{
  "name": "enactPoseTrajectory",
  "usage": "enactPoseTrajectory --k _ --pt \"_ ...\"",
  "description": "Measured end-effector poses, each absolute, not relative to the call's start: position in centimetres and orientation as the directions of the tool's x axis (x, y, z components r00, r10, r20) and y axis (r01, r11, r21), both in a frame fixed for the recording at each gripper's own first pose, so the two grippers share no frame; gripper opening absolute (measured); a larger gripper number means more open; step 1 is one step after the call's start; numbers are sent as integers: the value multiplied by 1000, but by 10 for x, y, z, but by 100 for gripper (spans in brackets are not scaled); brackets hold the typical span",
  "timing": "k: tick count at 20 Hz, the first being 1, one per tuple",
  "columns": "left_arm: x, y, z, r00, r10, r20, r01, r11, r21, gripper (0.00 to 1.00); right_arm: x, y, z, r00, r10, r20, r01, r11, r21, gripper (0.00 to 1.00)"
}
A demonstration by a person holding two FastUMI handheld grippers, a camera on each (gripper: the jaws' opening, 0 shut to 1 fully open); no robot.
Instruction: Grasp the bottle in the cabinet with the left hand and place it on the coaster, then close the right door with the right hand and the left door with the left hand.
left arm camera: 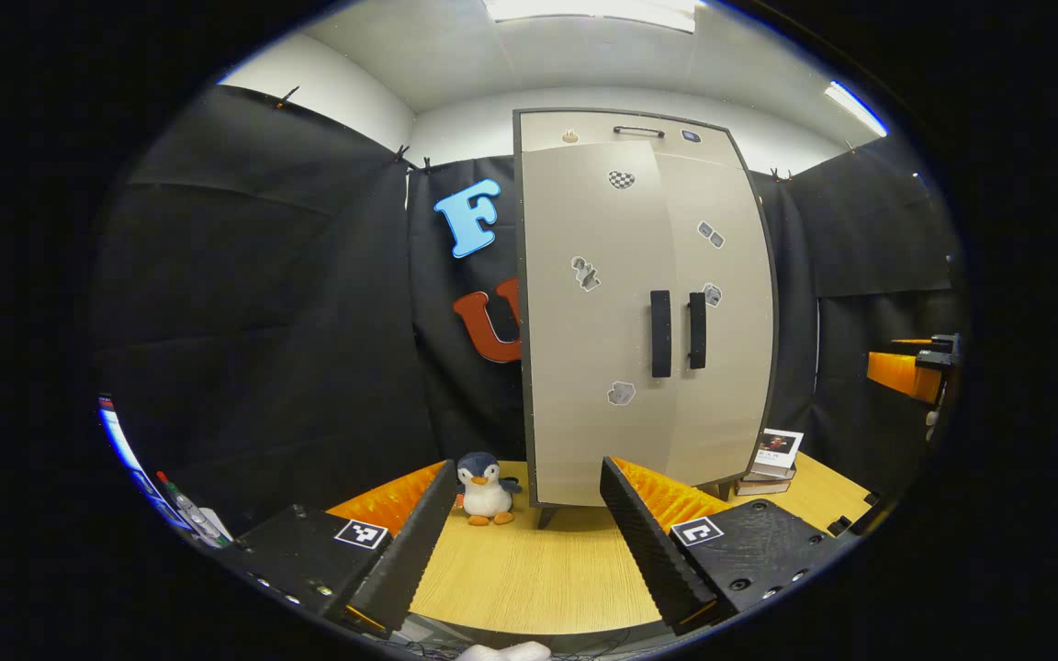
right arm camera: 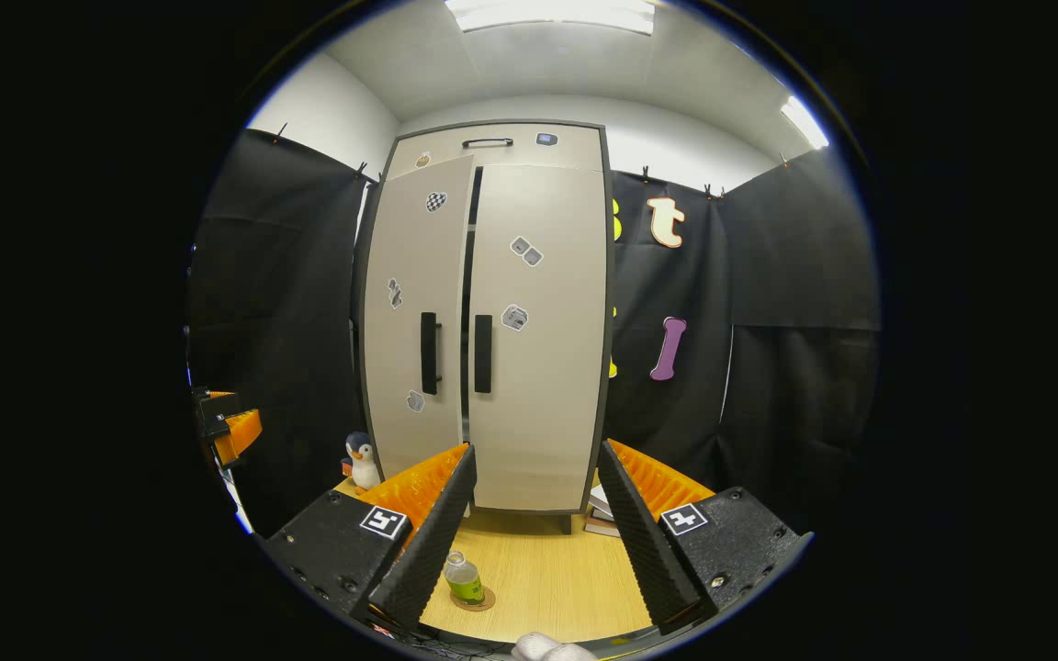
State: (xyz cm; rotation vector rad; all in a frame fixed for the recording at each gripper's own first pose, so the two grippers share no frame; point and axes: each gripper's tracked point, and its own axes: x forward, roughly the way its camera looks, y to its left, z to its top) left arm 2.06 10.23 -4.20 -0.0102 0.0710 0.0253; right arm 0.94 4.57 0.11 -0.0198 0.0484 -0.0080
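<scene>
A tall beige cabinet (right arm camera: 492, 321) stands at the back of a light wooden tabletop (right arm camera: 538, 578) inside a booth hung with black cloth. In the right gripper view its right door (right arm camera: 538, 340) sits flush, while the left door (right arm camera: 419, 312) stands a crack ajar, a dark gap showing between them. Each door carries a black vertical handle near the centre seam. The bottle (right arm camera: 463, 578), with greenish contents, stands upright on a round brown coaster (right arm camera: 474, 601) near the front edge of the tabletop. The right gripper (right arm camera: 534, 523) hangs in front of the cabinet, fingers spread wide and holding nothing. In the left gripper view the left gripper (left arm camera: 524, 542) is likewise spread wide and empty. A toy penguin (left arm camera: 485, 489) sits by the cabinet's left front corner, and a stack of books (left arm camera: 772, 459) lies at its right side
</scene>
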Motion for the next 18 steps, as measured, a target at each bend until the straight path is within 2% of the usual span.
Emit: enactPoseTrajectory --k 8,18 --pt "25 93 -44 997 -13 -80 14 1000 6 96 8 48 -4 998 -21 -64 19 999 -43 83" --pt "31 95 -46 997 23 -79 -23 1000 -5 96 20 49 -7 997 6 -75 -9 999 -42 83"
